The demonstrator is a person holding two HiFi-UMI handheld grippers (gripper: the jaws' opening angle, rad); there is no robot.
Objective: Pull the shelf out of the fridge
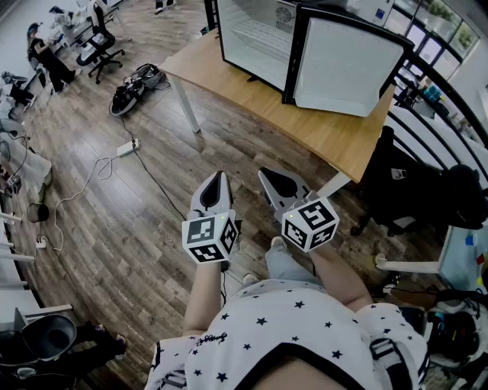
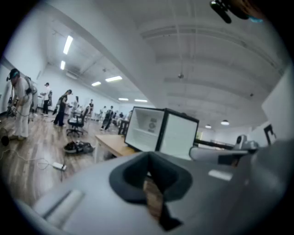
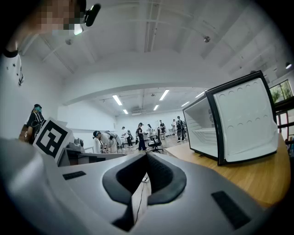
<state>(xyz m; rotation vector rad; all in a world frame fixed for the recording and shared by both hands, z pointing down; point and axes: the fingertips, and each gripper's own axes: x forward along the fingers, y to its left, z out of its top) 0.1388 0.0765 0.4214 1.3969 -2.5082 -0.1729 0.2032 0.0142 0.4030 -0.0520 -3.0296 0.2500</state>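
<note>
One fridge [image 1: 284, 15] on table [image 1: 320, 129], top cut off; shelf [image 3: 212, 136] faint. L gripper [image 1: 216, 183] & R gripper [image 1: 268, 177], short of fridge: both closed, empty.

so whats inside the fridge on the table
The fridge has its door open. Inside shows a white lining and one white shelf, with nothing visible on it. The door's edge covers the interior's right side.
</note>
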